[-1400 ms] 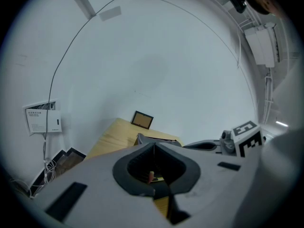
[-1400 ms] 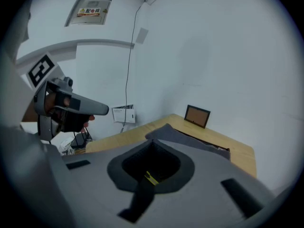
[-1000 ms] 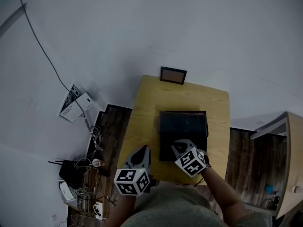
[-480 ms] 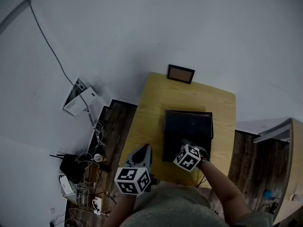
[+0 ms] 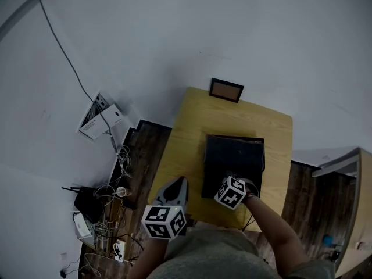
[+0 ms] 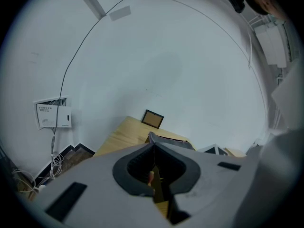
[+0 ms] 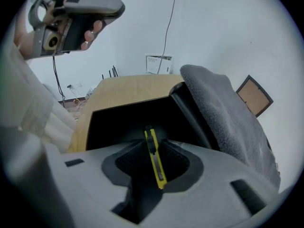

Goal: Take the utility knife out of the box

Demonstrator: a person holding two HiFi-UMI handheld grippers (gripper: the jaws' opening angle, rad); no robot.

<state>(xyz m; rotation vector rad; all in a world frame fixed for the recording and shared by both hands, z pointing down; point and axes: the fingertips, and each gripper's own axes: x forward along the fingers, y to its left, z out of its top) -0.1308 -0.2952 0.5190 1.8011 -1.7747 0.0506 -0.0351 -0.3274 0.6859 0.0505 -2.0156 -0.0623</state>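
Note:
A yellow utility knife with a black slider stands on edge inside the open black box. My right gripper points steeply down into the box. Its jaws have just been closing and now sit tight on either side of the knife. The box's grey felt-lined lid leans open beside it. In the head view the marker cube hides the knife. My left gripper hovers over the table's front left edge, apart from the box. Its jaws meet in a line and hold nothing.
The box sits on a small yellow wooden table. A brown picture frame leans on the wall behind it. A white wall unit with a cable, floor clutter and a shelf flank the table.
My right gripper has dropped from the box's front edge down into the box. The left gripper has stayed in place.

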